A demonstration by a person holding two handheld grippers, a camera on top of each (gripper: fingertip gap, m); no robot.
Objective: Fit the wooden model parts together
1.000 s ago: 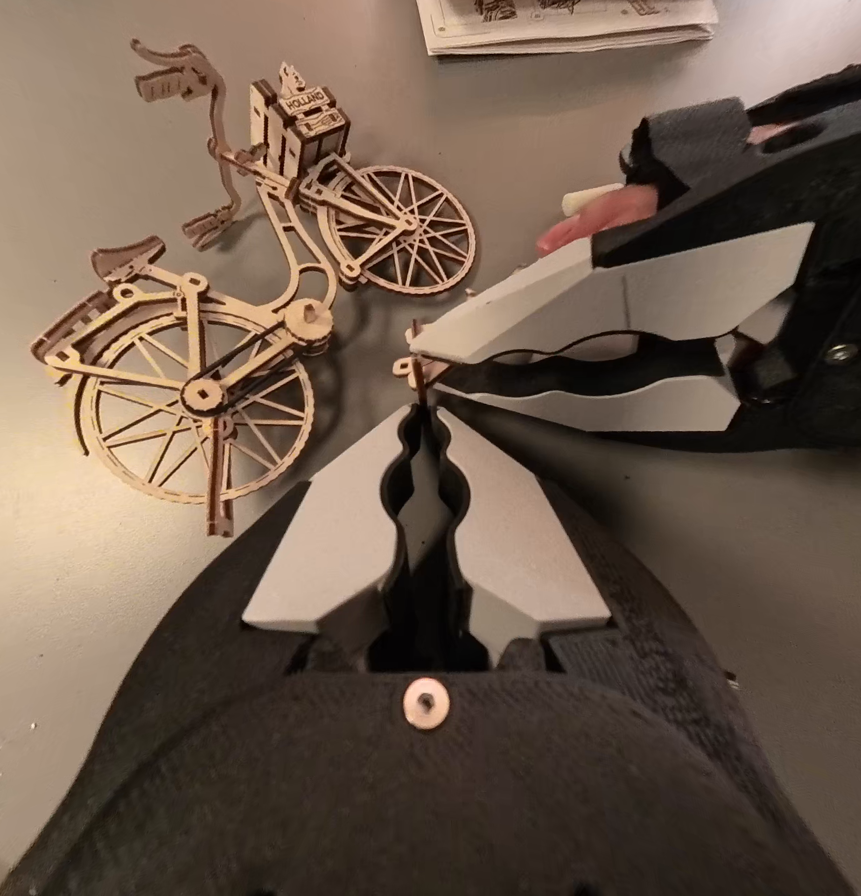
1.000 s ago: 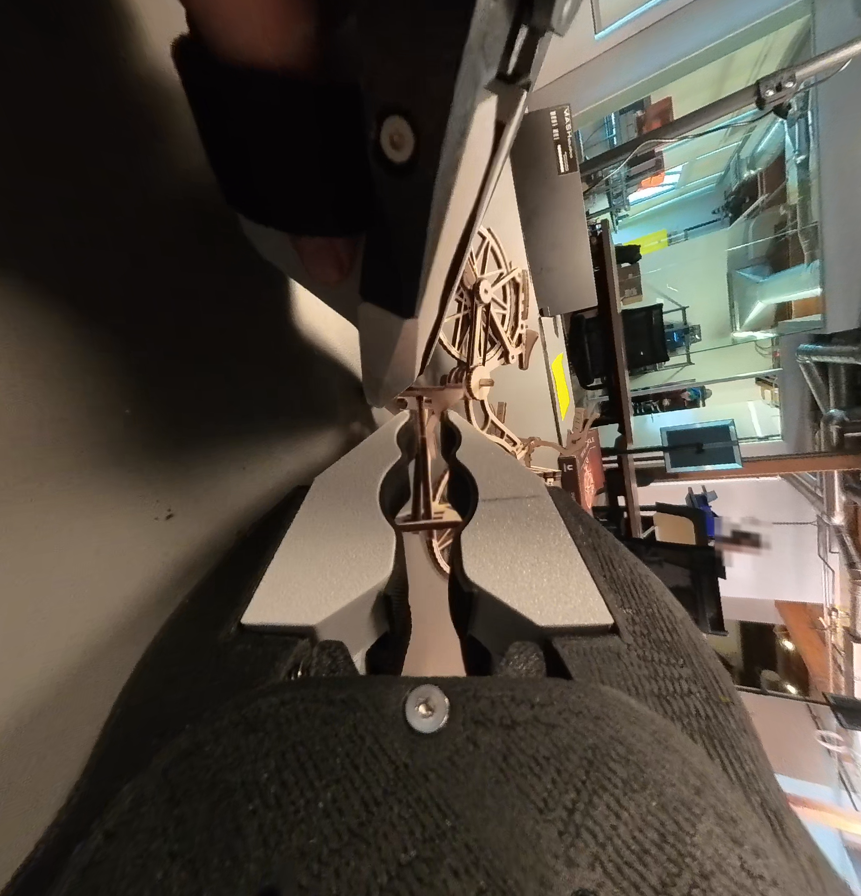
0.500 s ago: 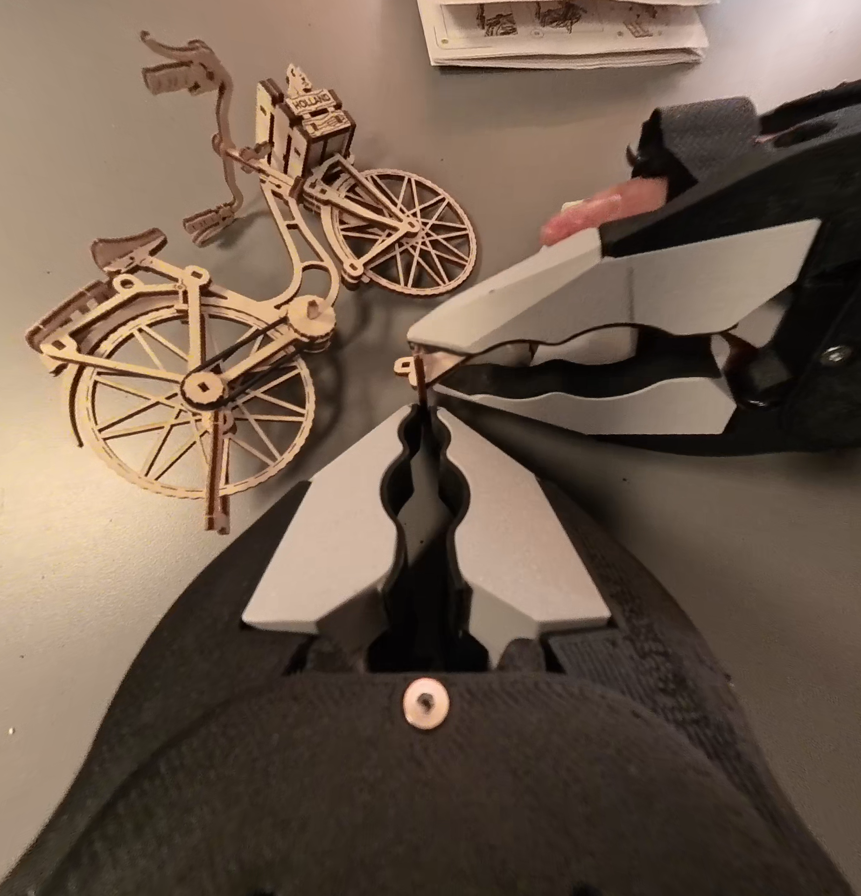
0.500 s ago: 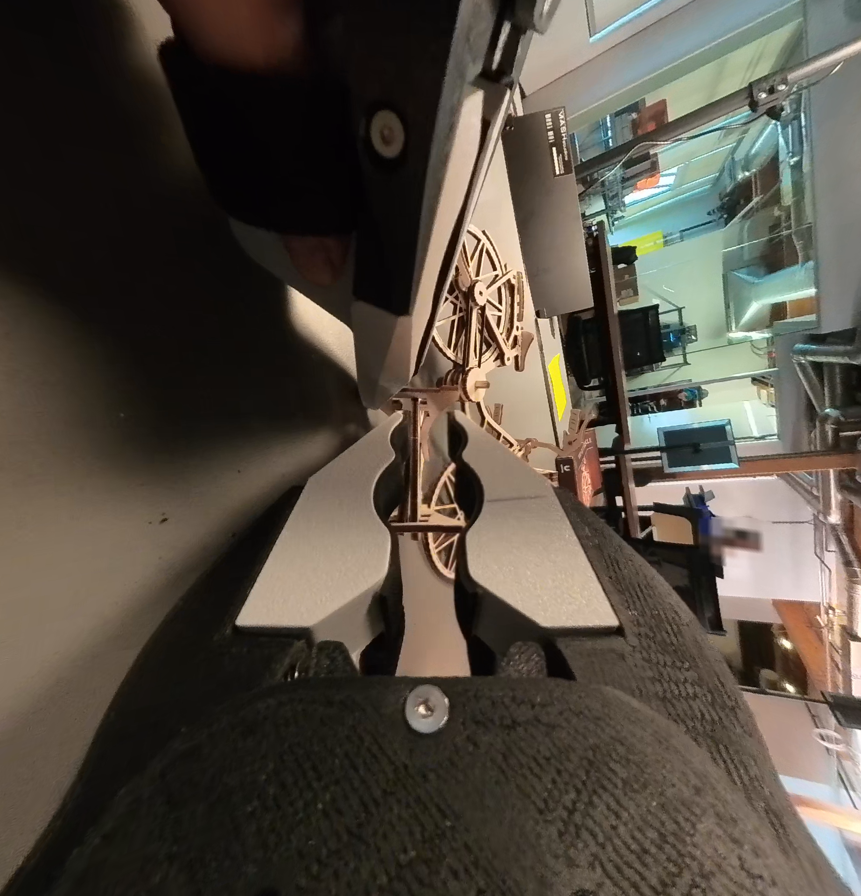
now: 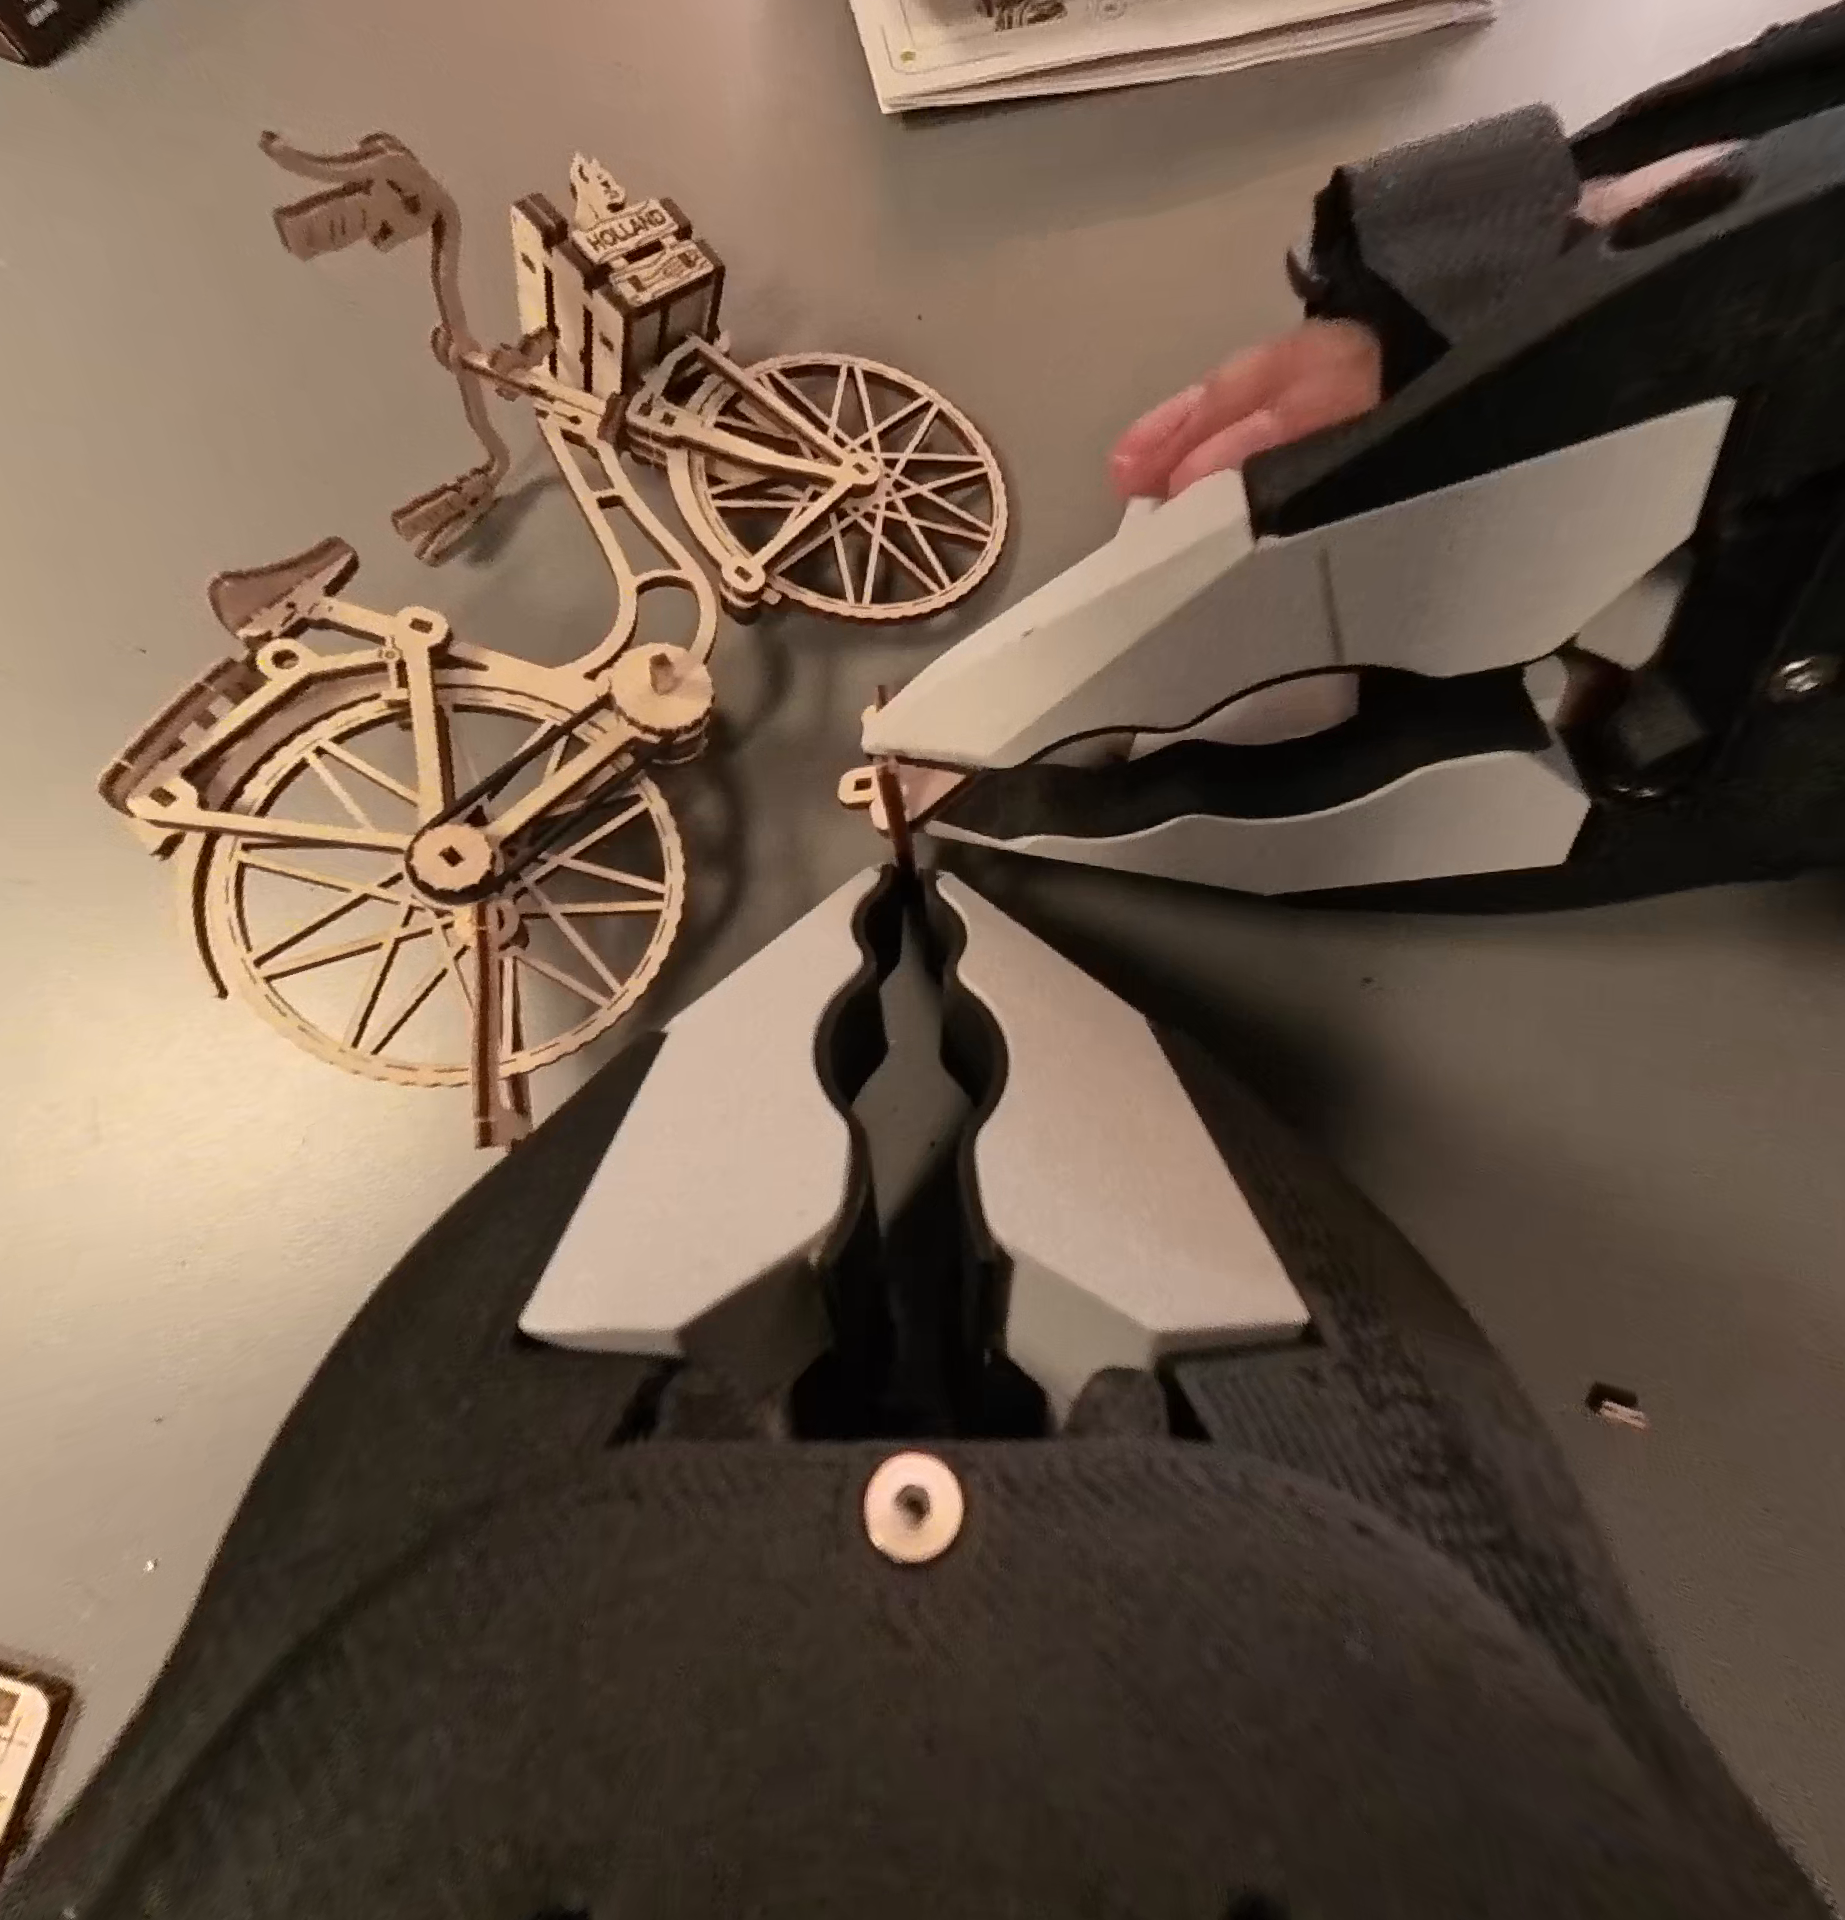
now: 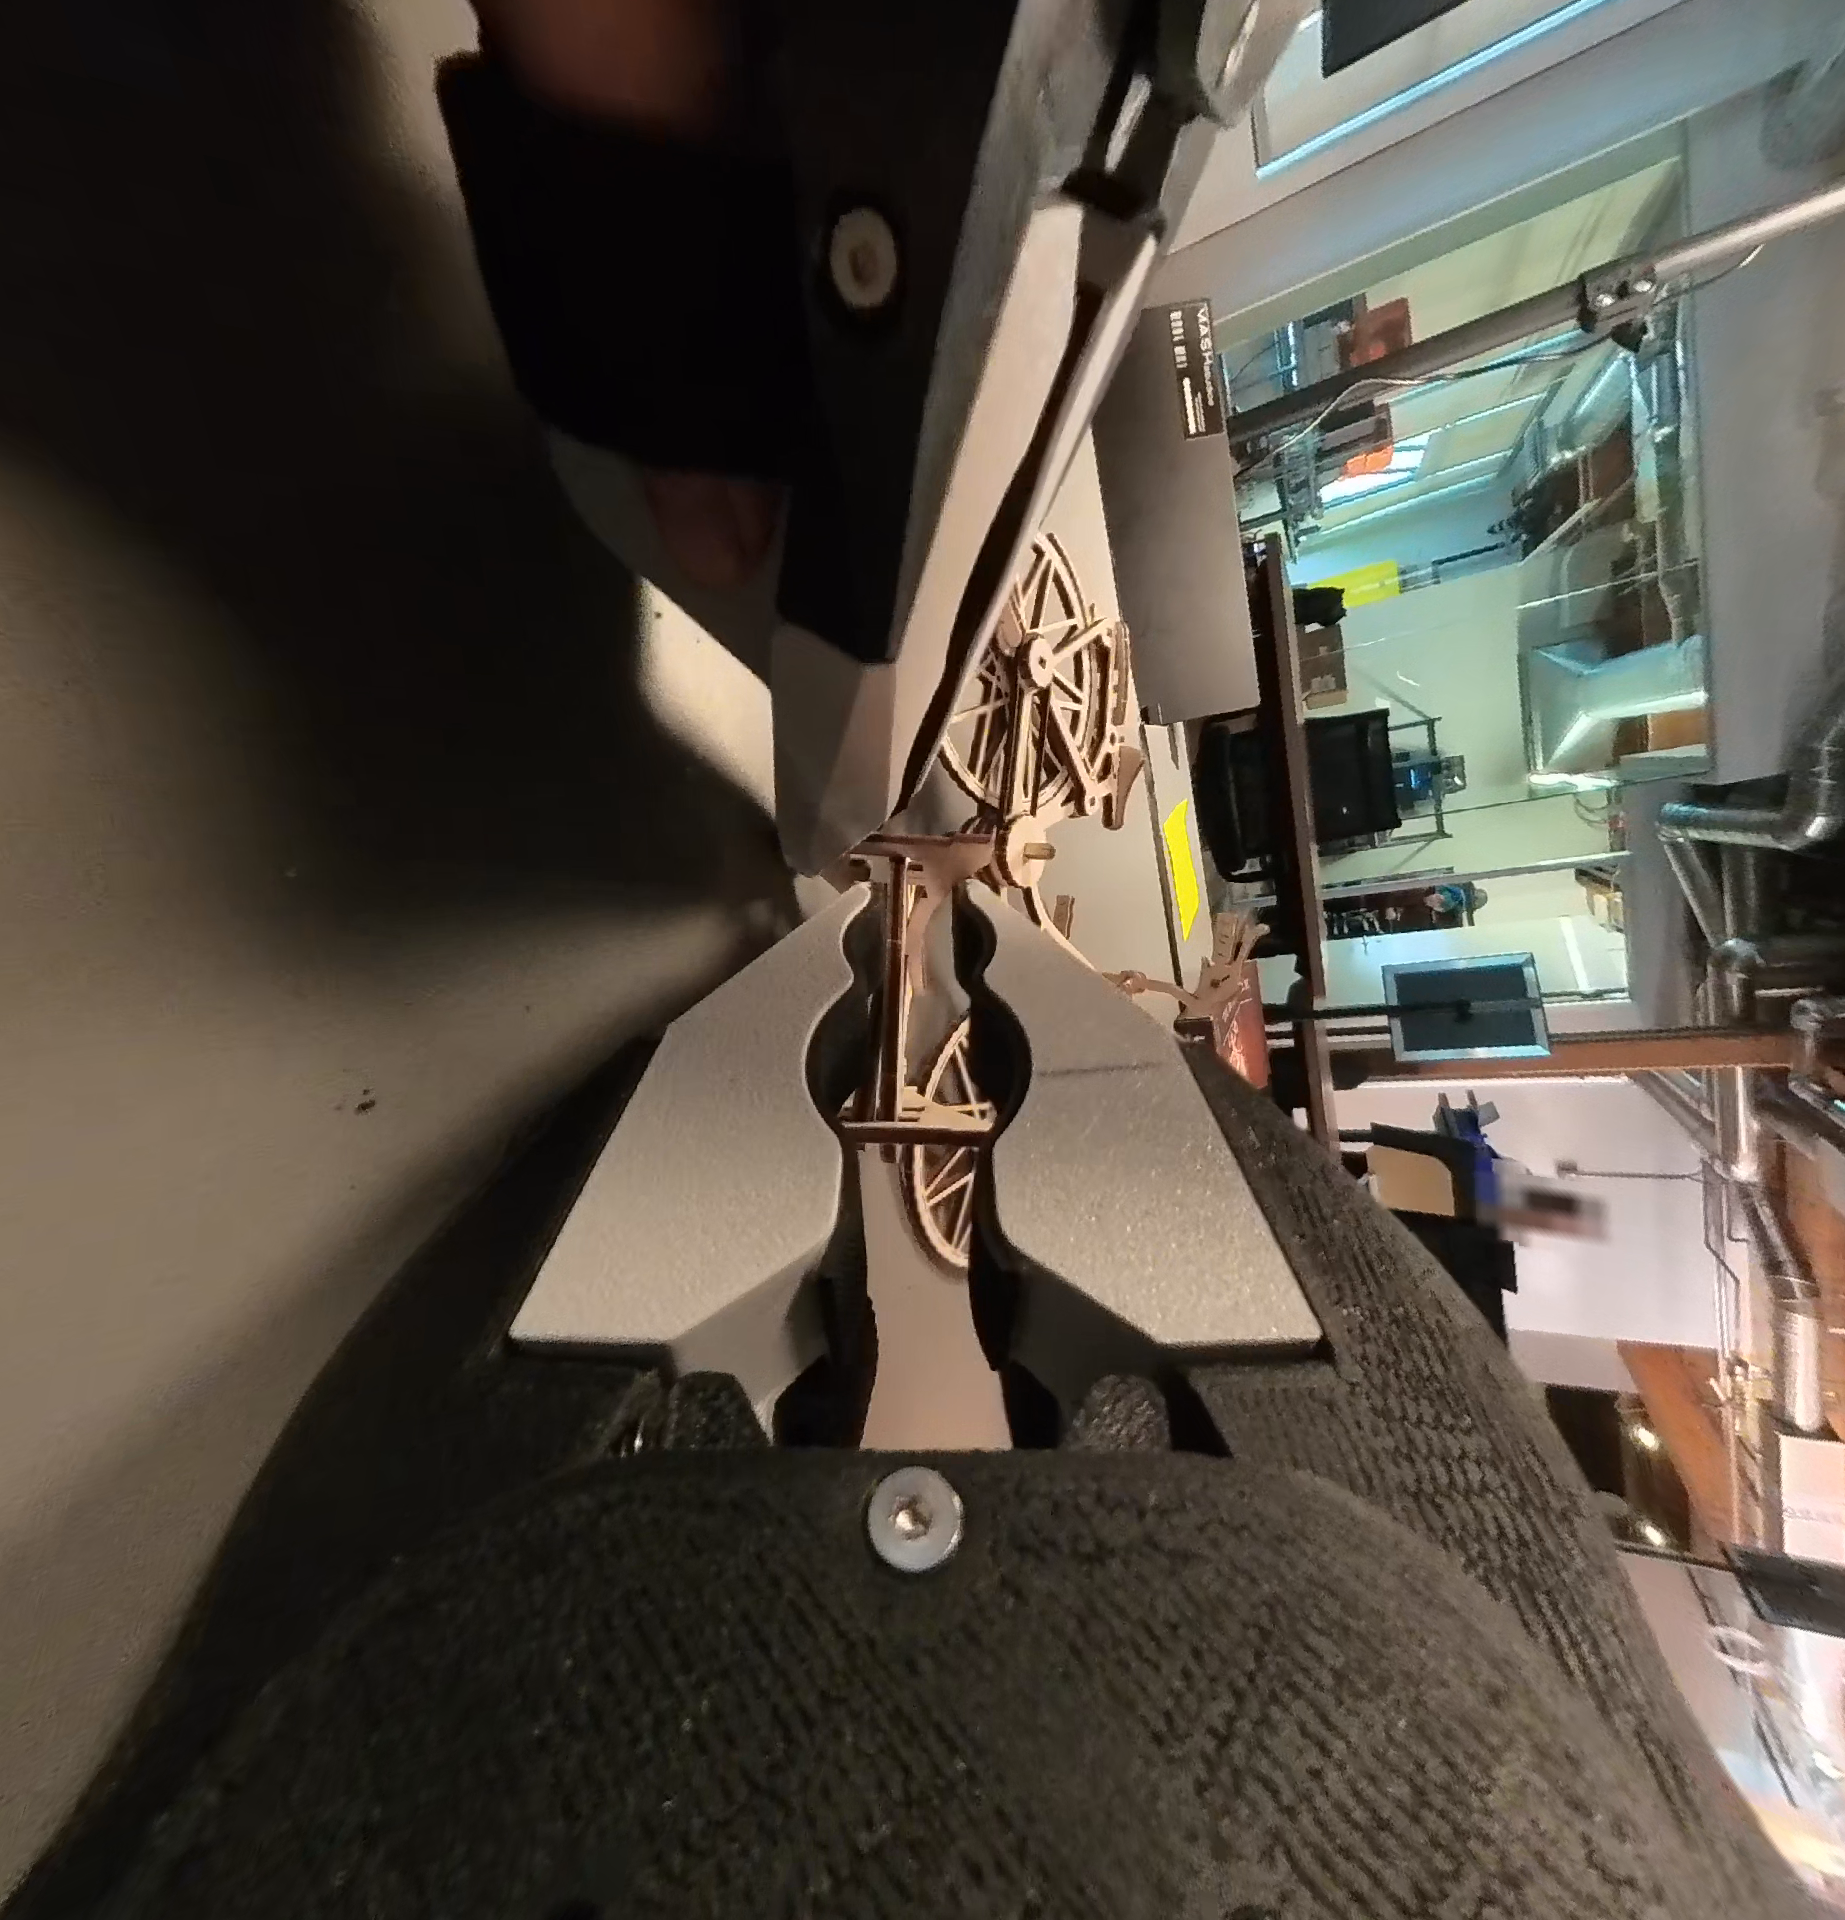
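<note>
A wooden bicycle model (image 5: pixel 544 665) lies on its side on the grey table (image 5: pixel 170 1299), left of both grippers. My left gripper (image 5: pixel 905 878) is shut on a thin dark wooden strip (image 5: pixel 894 821) that sticks out past its tips. My right gripper (image 5: pixel 902 769) comes in from the right, tip to tip with the left, and is shut on a small wooden part (image 5: pixel 858 787). In the right wrist view that small wooden part (image 6: pixel 897 997) sits between the fingers of my right gripper (image 6: pixel 902 914), and the left gripper (image 6: pixel 835 842) reaches down from above to touch it. The bicycle model (image 6: pixel 1032 675) shows behind.
A paper instruction booklet (image 5: pixel 1157 42) lies at the table's far edge. A small dark wooden chip (image 5: pixel 1614 1405) lies at the right, and a card (image 5: pixel 4 1756) at the bottom left. A person's bare fingers (image 5: pixel 1240 416) stick out behind the right gripper. The tips of both grippers are at nearly the same place.
Both grippers have stayed shut and tip to tip, shifting only slightly. The fingers behind the right gripper have stretched out further to the left.
</note>
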